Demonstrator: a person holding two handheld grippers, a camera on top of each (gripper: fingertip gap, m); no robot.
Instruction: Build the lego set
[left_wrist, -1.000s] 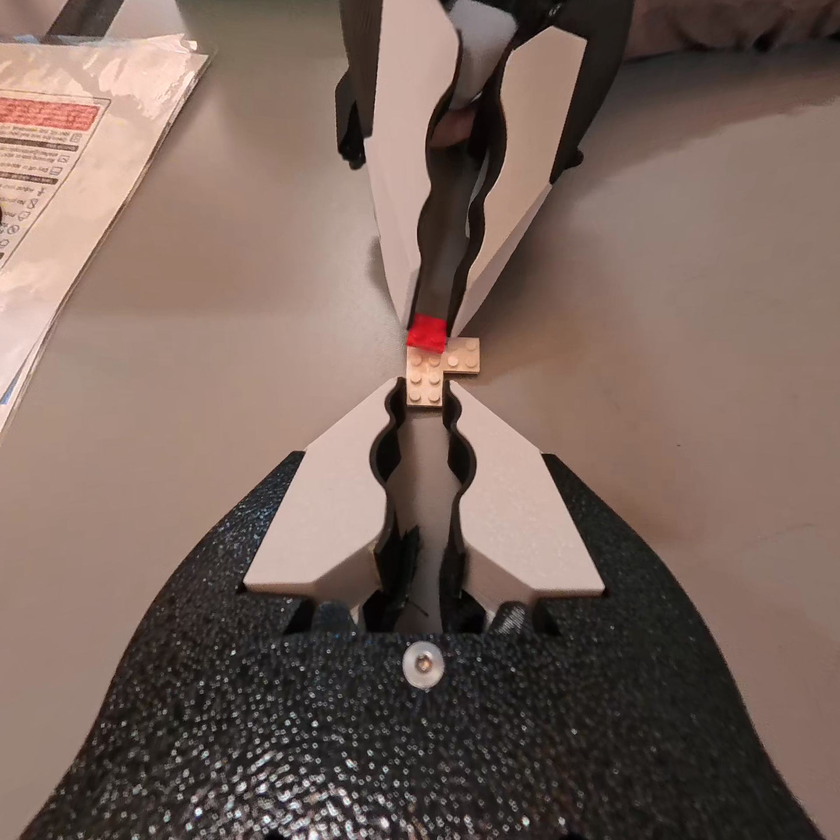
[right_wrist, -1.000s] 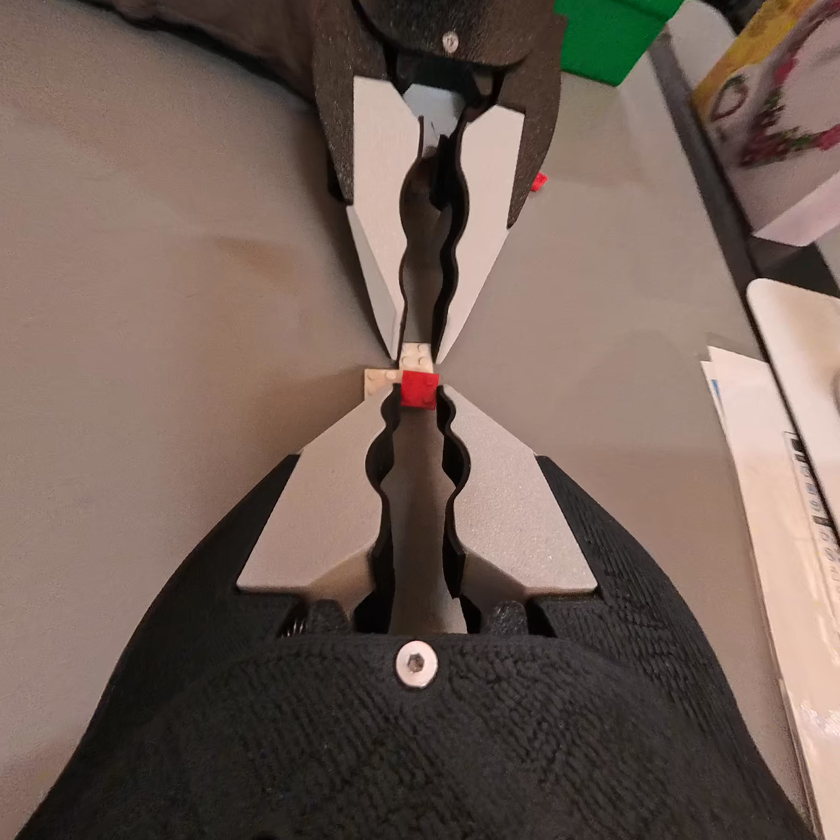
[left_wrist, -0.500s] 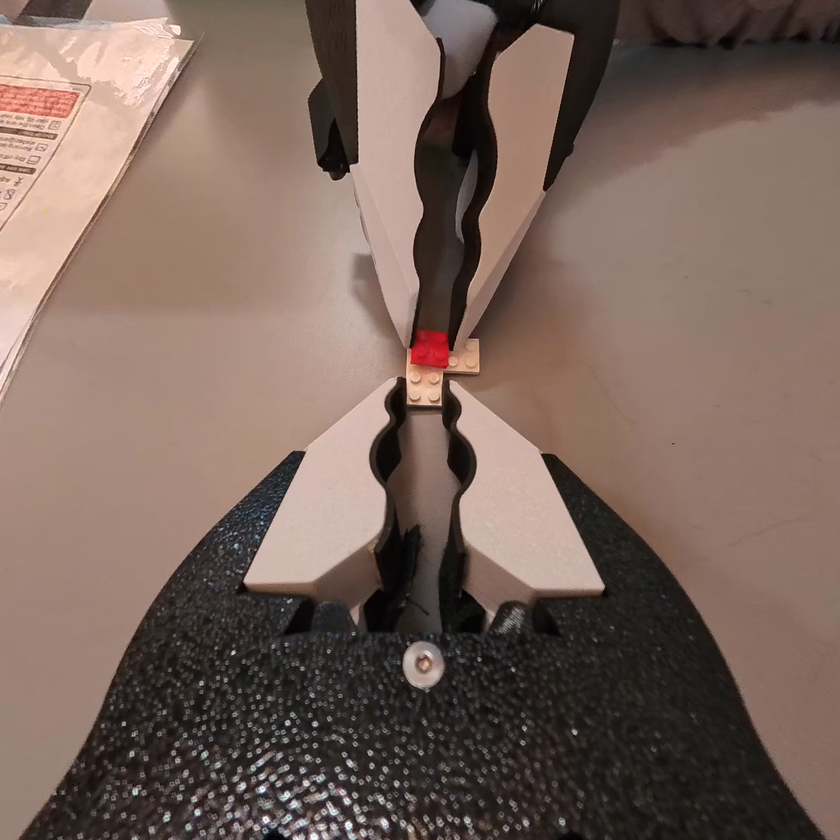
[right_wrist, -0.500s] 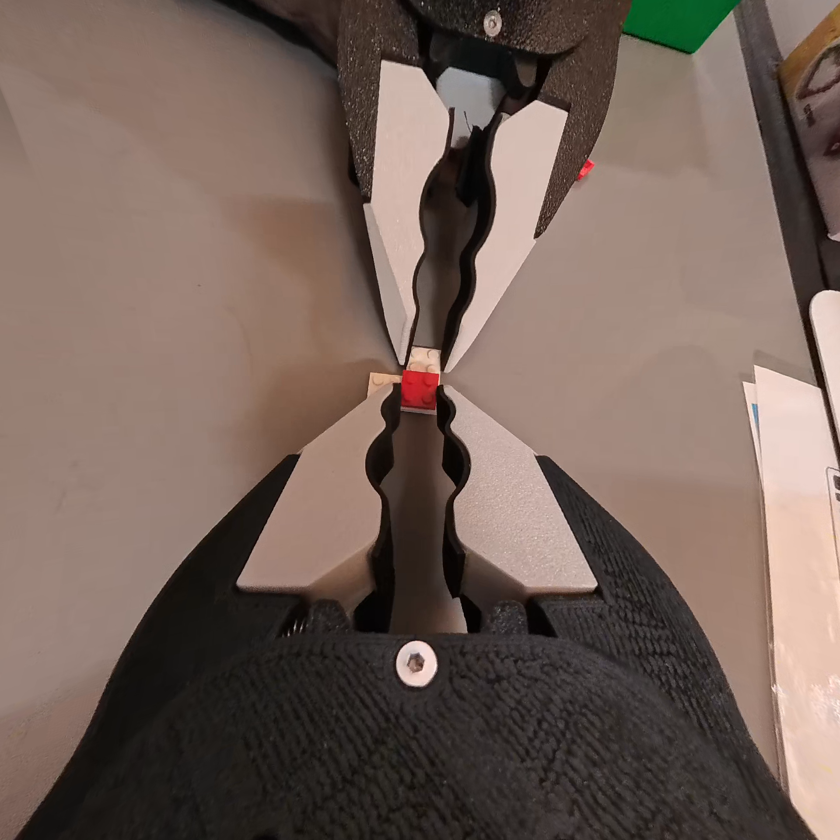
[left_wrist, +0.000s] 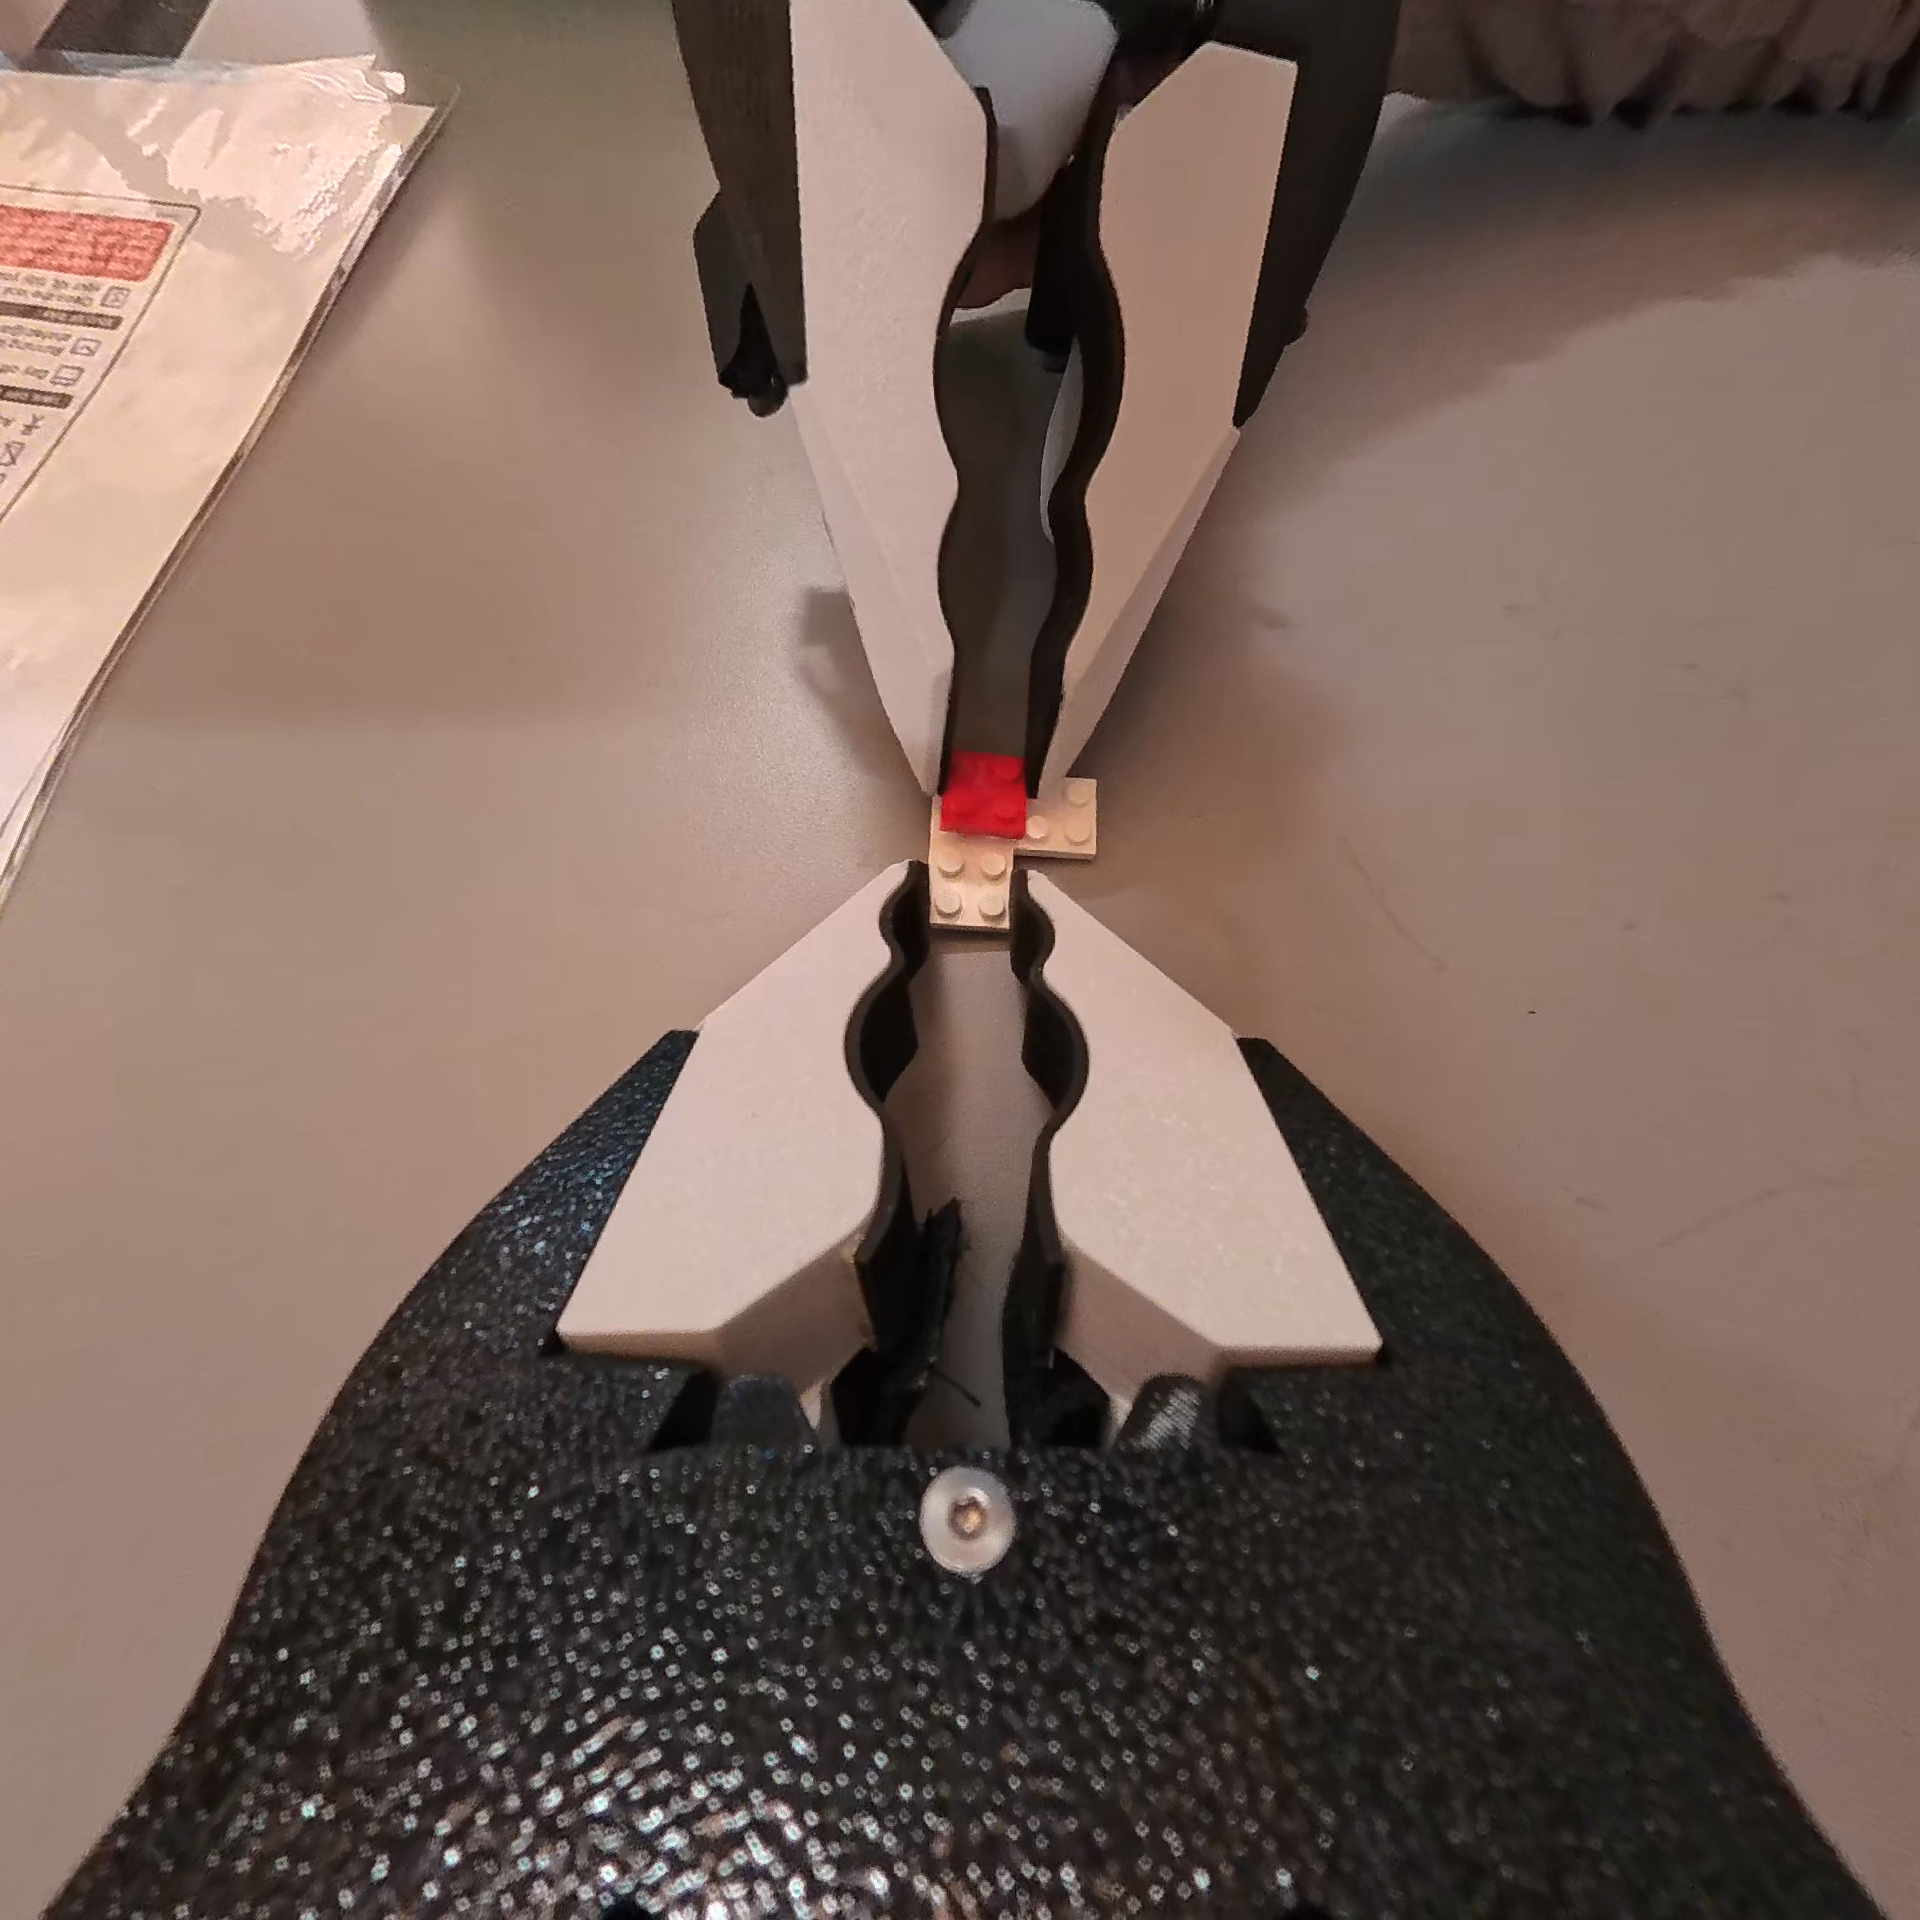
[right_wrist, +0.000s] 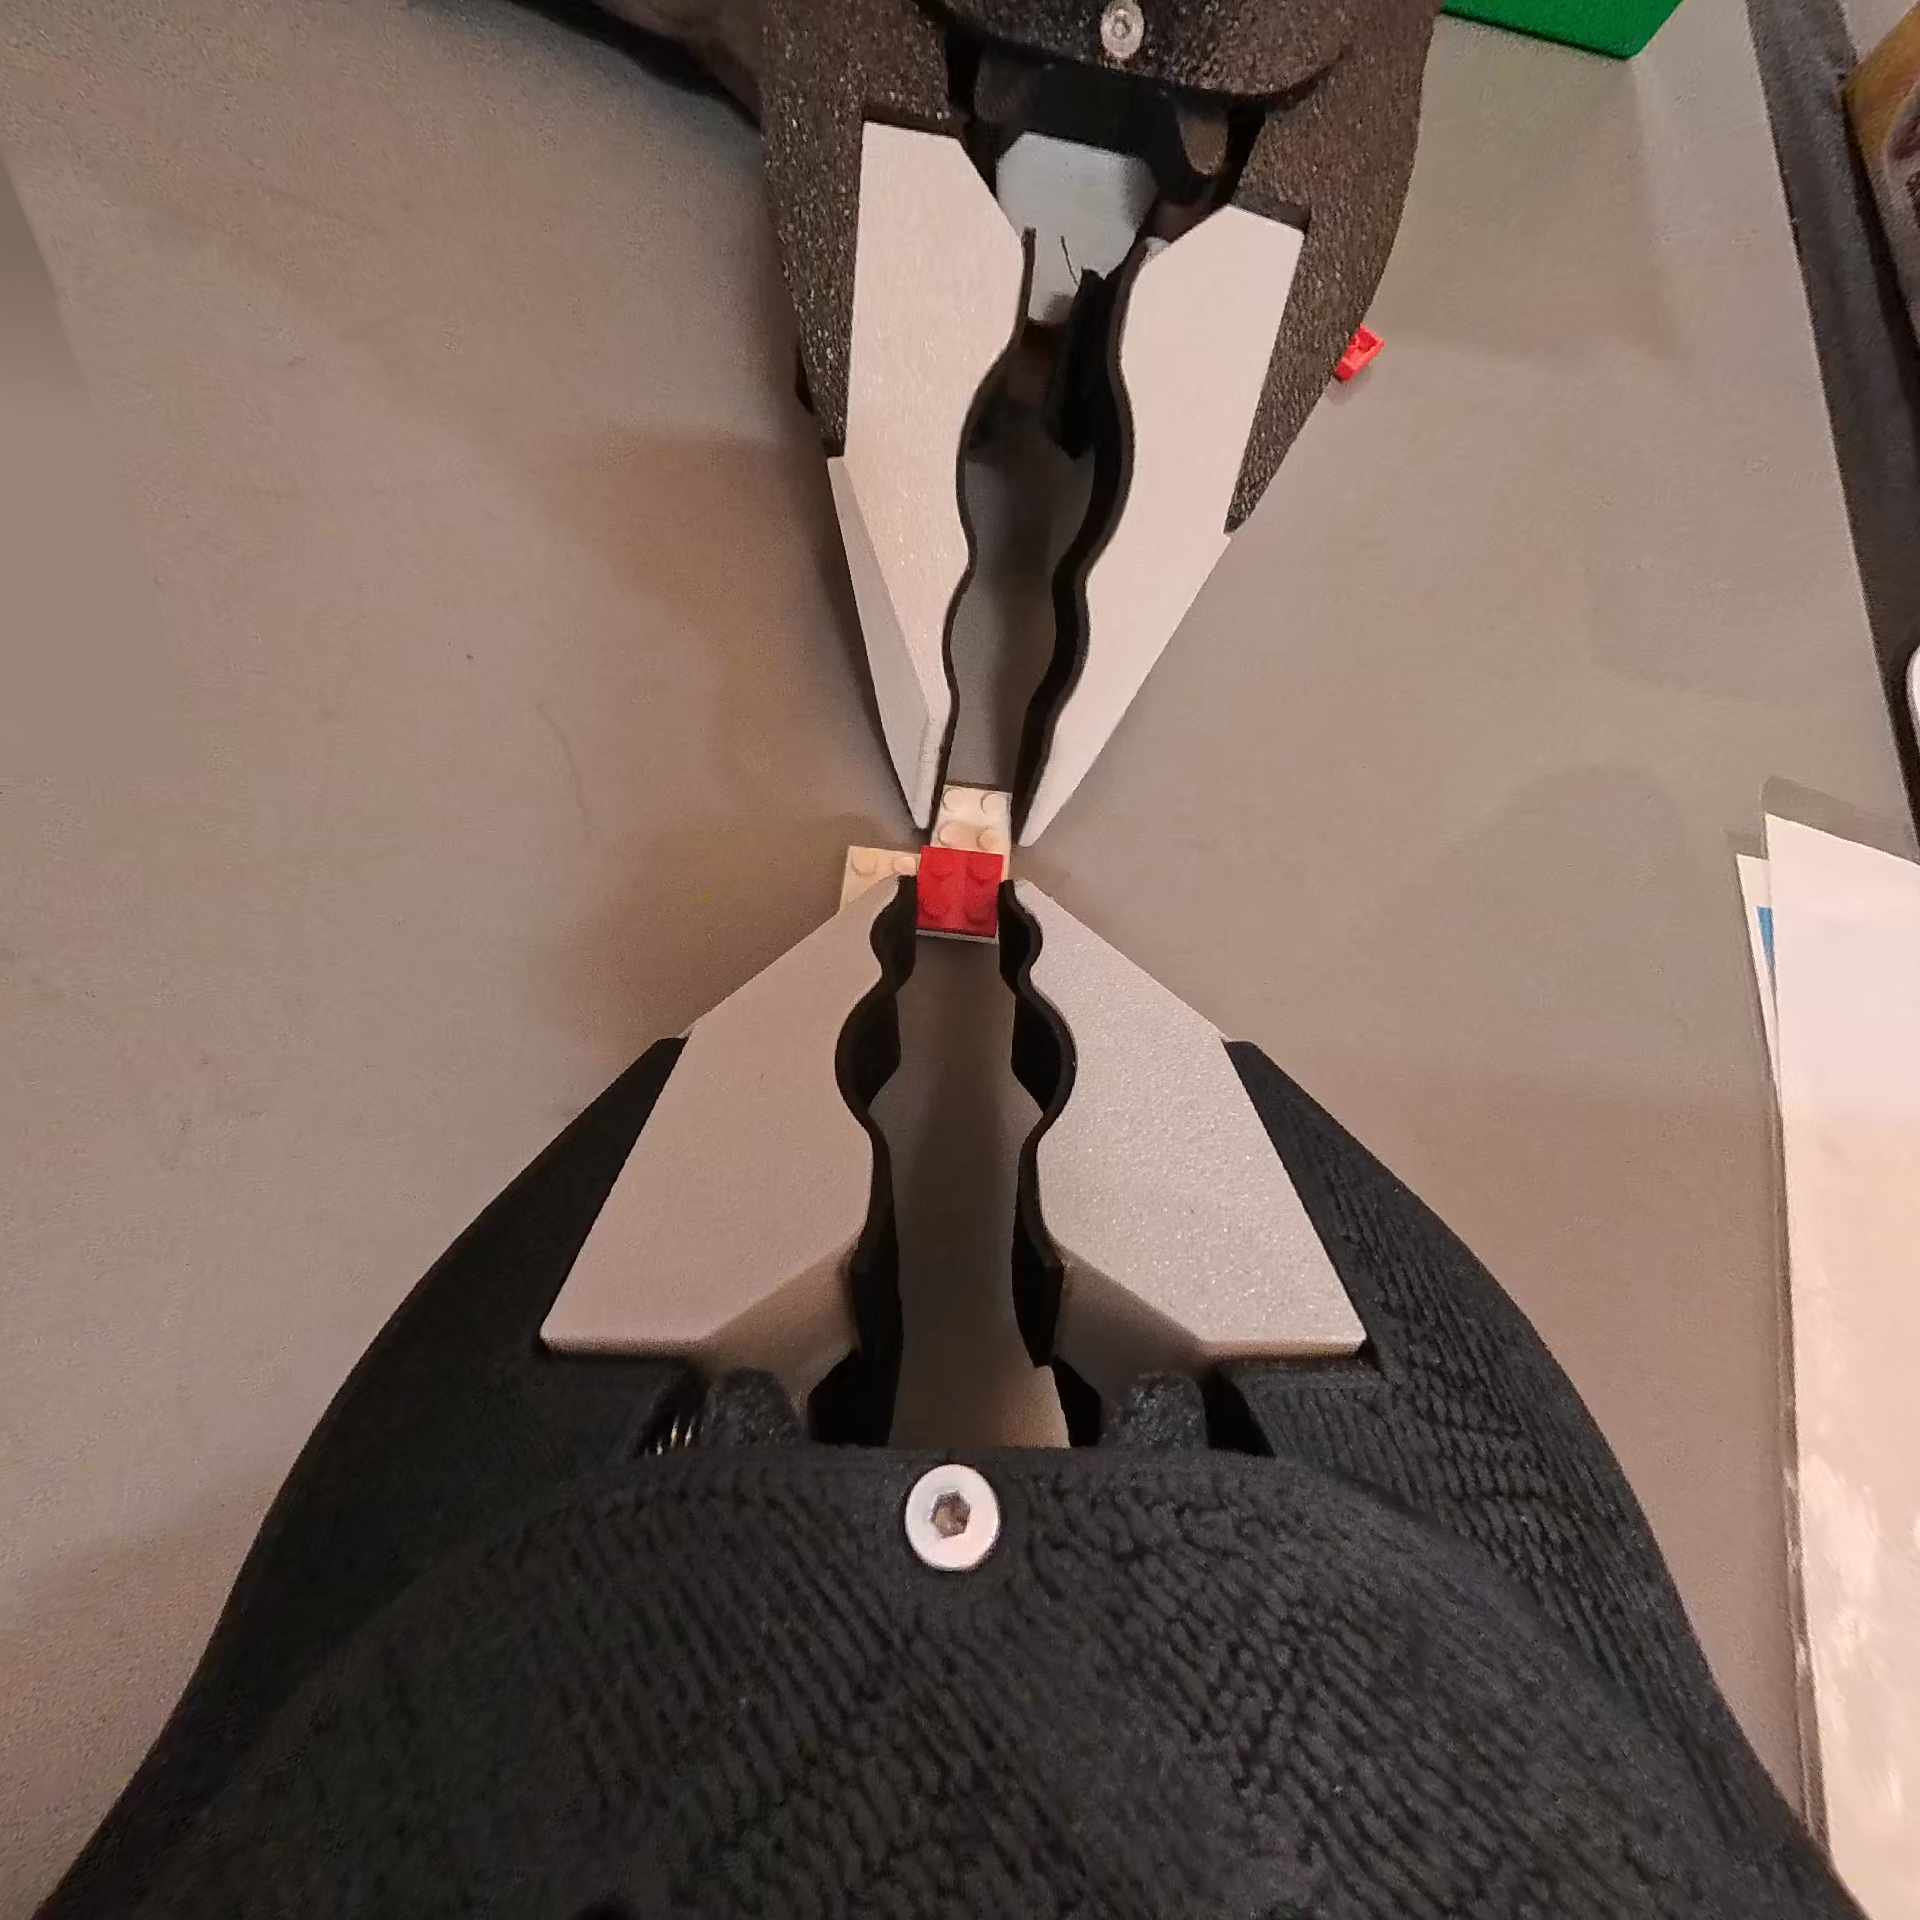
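Note:
A tan L-shaped corner plate (left_wrist: 971, 883) lies on the grey table. My left gripper (left_wrist: 971, 899) is shut on its near arm. A small red plate (left_wrist: 985, 805) sits flat on the corner of the tan plate. My right gripper (right_wrist: 958, 904) is shut on this red plate (right_wrist: 958, 894) and comes from the opposite side, facing the left gripper (right_wrist: 971, 826). In the left wrist view the right gripper (left_wrist: 987, 774) reaches down from the top. The tan plate's side arm (left_wrist: 1065, 831) sticks out bare.
Plastic-sleeved instruction sheets lie at the left (left_wrist: 135, 343) and show at the right edge of the right wrist view (right_wrist: 1839, 1195). A loose red piece (right_wrist: 1359, 353) lies beyond the left gripper. A green box (right_wrist: 1548, 21) stands at the far edge. The tips of both grippers are at nearly the same place.
The right gripper has lowered the red plate from a tilted hover onto the tan plate's corner, where it now lies flat. The left gripper has kept its hold.

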